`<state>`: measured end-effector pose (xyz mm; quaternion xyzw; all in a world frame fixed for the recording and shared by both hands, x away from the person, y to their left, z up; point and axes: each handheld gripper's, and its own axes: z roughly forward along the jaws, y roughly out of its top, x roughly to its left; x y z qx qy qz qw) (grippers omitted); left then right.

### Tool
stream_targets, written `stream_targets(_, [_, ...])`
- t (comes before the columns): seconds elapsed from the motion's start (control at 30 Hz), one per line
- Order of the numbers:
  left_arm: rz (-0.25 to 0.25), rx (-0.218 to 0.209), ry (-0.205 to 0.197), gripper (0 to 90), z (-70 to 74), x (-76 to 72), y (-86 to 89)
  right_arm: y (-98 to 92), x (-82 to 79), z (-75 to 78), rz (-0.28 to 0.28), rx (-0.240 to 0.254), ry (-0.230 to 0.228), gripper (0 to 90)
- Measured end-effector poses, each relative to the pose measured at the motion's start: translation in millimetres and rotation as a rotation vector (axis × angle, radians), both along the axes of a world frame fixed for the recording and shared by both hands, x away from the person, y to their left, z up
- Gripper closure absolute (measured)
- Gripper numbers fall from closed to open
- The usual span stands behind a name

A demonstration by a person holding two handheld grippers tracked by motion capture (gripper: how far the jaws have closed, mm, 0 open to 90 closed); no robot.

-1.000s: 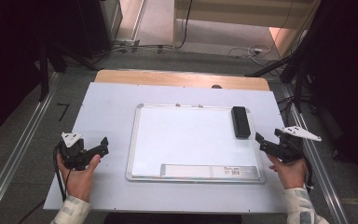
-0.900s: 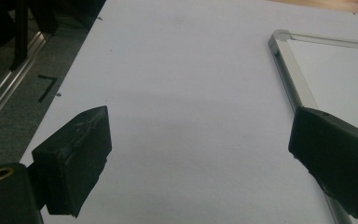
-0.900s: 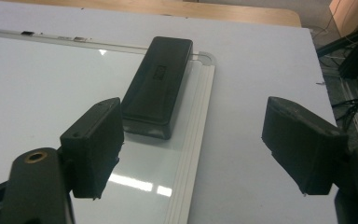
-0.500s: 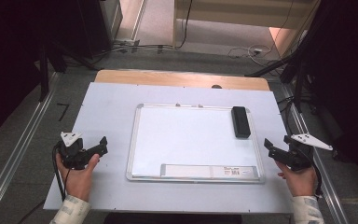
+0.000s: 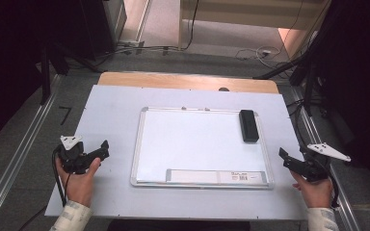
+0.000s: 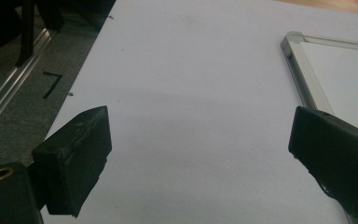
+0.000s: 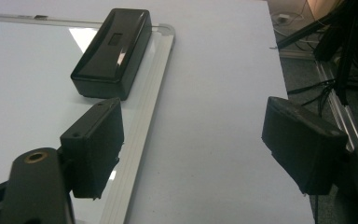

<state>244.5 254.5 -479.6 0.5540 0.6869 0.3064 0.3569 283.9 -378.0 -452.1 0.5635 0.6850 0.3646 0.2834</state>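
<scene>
While both grippers hang low over the table [image 5: 111,103], neither one holds anything. The left gripper [image 5: 103,150] is near the left edge of the table, in the person's left hand [image 5: 79,180], and its jaws stand wide apart. Between them in the left gripper view there is bare table surface, and the metal corner of the whiteboard [image 6: 307,70] lies beyond the right jaw.

The right gripper [image 5: 285,159] is near the right edge of the table, in the right hand [image 5: 315,190], just beside the lower right side of the whiteboard [image 5: 197,142]. Its jaws are also open and nothing is between them. In the right gripper view one jaw is over the frame of the board and the other is over the table.

The black eraser [image 5: 248,125] lies flat on the whiteboard in its far right corner, along the right frame. It is apart from both grippers, nearer to the right one. In the right gripper view the eraser [image 7: 112,51] is ahead of the left jaw, not touching it.
</scene>
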Motion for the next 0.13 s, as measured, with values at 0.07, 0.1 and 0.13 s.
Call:
stream_targets(0.07, [-0.003,-0.001,0.002,6.4,-0.7,0.5,0.0,-2.8,-0.4,-2.1,-0.007,-0.005,0.005,19.3])
stream_targets(0.1, [-0.002,-0.005,0.004,6.4,-1.2,0.8,-0.6,-4.0,-0.5,-2.9,-0.012,0.004,0.012,19.0])
stream_targets(0.13, [0.000,-0.005,0.001,6.4,-2.0,1.5,-1.4,-5.3,0.1,-3.9,-0.013,0.013,0.014,18.6])
